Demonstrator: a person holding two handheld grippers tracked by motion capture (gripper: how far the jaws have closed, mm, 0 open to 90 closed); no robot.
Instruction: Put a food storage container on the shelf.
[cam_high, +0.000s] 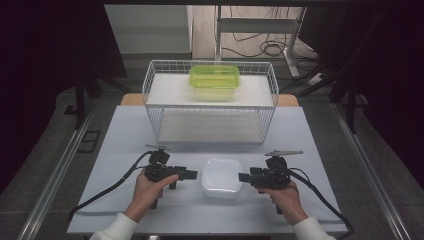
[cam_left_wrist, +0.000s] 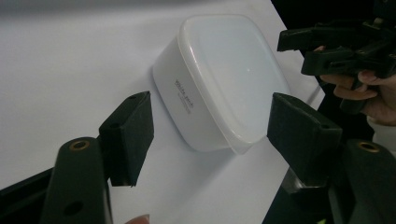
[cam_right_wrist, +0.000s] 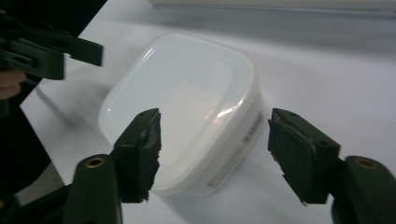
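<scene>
Two wide-open grippers, left (cam_high: 192, 174) and right (cam_high: 243, 177), flanking white lidded container (cam_high: 221, 176); behind, wire rack (cam_high: 210, 102) with green container (cam_high: 214, 80).

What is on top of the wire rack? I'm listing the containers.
A green lidded container sits on the wire rack, on its white top shelf. Its contents cannot be made out.

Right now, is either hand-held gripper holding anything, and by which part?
Nothing is held. The left hand-held gripper and right hand-held gripper are both open, flanking the white lidded container without touching it.
</scene>
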